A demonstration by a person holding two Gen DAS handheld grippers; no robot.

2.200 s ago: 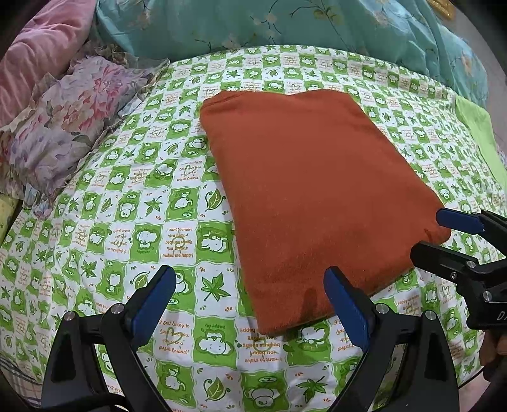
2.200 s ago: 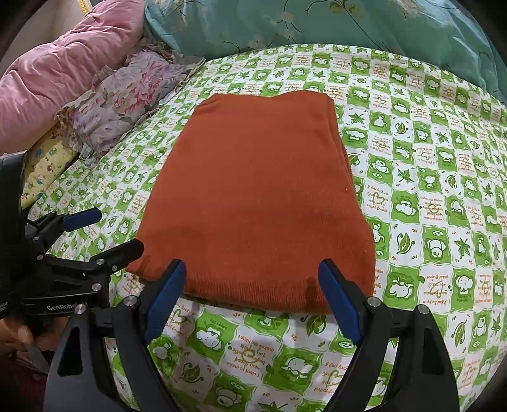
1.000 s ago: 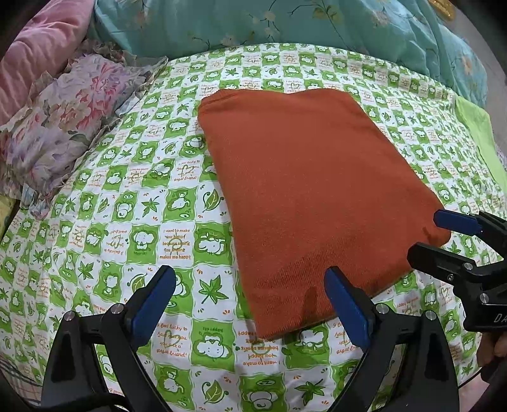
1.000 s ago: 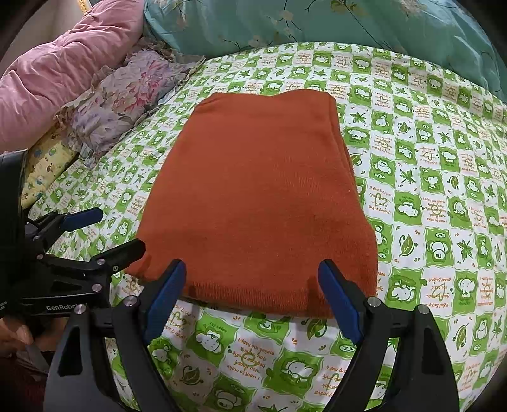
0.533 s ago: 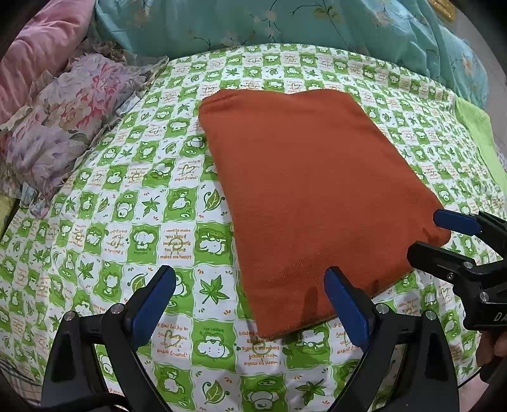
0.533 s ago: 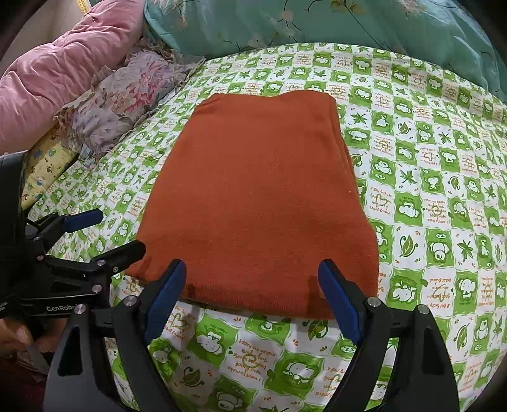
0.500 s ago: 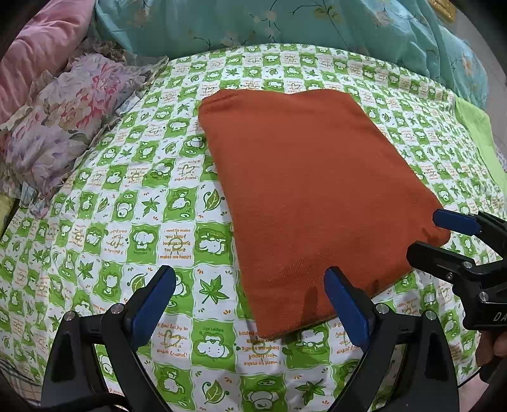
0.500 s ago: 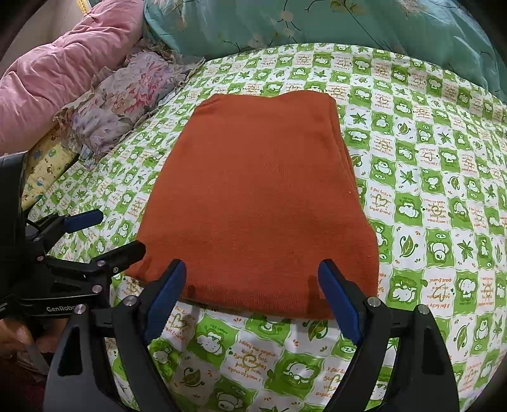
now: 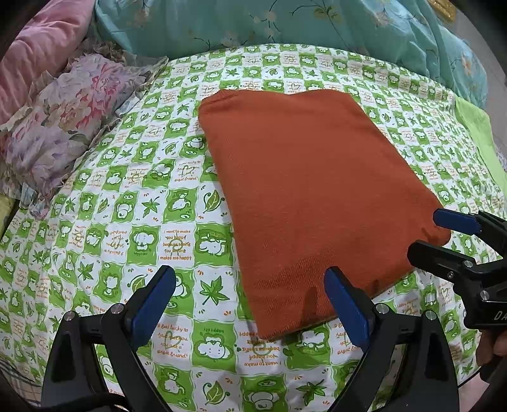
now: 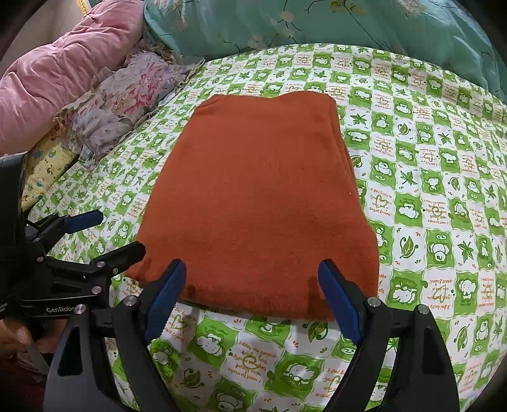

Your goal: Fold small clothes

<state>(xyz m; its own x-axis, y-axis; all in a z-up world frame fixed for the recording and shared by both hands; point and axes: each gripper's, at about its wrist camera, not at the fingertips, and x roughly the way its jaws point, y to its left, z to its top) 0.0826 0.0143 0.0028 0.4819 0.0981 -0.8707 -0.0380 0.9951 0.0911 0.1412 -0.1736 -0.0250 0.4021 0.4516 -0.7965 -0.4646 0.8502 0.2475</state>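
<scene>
Rust knit garment (image 9: 310, 196) soft, limp, light; pinch near hem corners. Left gripper (image 9: 250, 304), right gripper (image 10: 250, 294) both released, empty.

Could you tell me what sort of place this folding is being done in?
Most likely a bedroom, on a bed: the folded rust-orange knit garment lies on a green-and-white cartoon-print bedsheet, with a pink quilted pillow and teal floral duvet beyond.

Orange folded cloth (image 9: 304, 196) sits marginally nearer in left wrist view, nothing else changed
</scene>
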